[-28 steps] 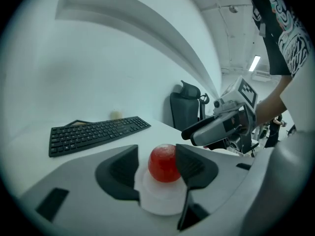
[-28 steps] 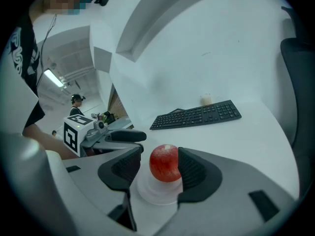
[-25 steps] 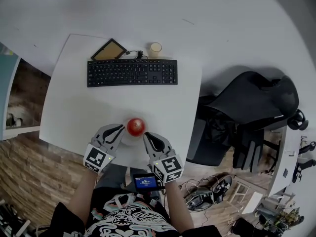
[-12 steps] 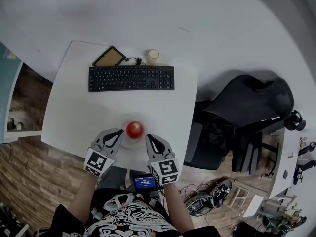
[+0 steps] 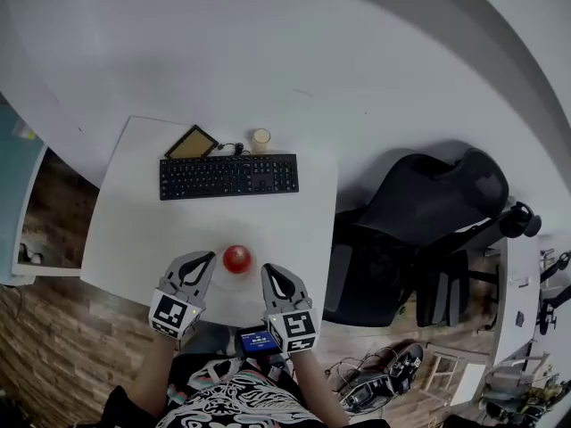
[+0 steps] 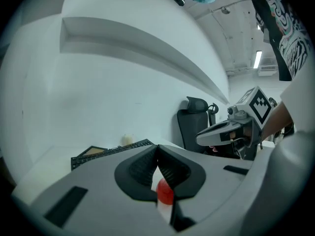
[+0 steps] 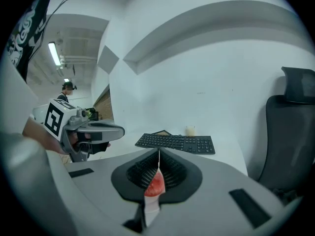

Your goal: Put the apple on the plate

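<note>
Table (image 5: 134,230) carries the plate (image 5: 235,274) at its near edge, and the apple (image 5: 236,258) looks seated on it, so the placement reads as done. Left gripper (image 5: 207,258) and right gripper (image 5: 268,269) flank the apple without touching it, both clenched shut on nothing. Back out straight and don't clip the apple.

Apple (image 5: 236,258) on plate (image 5: 220,272) (near table (image 5: 134,230) edge) — keyboard (image 5: 228,176) behind, chair (image 5: 419,230) right.
</note>
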{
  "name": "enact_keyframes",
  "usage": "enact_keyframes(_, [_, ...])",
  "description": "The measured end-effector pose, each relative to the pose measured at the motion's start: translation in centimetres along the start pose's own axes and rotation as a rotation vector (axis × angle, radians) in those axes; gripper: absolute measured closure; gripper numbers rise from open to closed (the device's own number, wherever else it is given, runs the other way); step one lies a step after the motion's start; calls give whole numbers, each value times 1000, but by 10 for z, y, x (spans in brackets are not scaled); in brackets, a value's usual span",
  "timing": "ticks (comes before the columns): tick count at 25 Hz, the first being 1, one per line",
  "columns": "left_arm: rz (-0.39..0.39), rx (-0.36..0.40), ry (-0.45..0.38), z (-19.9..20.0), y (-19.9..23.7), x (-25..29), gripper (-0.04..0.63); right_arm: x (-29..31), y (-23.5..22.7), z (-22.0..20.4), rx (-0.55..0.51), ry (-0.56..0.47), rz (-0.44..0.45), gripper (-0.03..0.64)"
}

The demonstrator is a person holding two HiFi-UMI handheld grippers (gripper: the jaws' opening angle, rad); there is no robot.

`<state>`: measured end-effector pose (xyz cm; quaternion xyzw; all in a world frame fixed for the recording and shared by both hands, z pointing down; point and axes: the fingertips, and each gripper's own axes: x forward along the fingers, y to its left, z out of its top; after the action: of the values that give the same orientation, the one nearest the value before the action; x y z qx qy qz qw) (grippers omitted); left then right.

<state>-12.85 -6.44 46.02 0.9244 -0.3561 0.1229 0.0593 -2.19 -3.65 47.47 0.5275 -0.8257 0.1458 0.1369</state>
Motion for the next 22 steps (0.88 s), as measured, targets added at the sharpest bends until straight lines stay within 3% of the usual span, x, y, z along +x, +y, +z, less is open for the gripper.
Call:
enact_keyframes(11, [91,70,-91,56,4,-16,580,-35,-18,53,22,-175,-109,588])
enact_keyframes(22, [149,69,-173,84,2,-33,580,-49,-16,73,15,-200,-114,588])
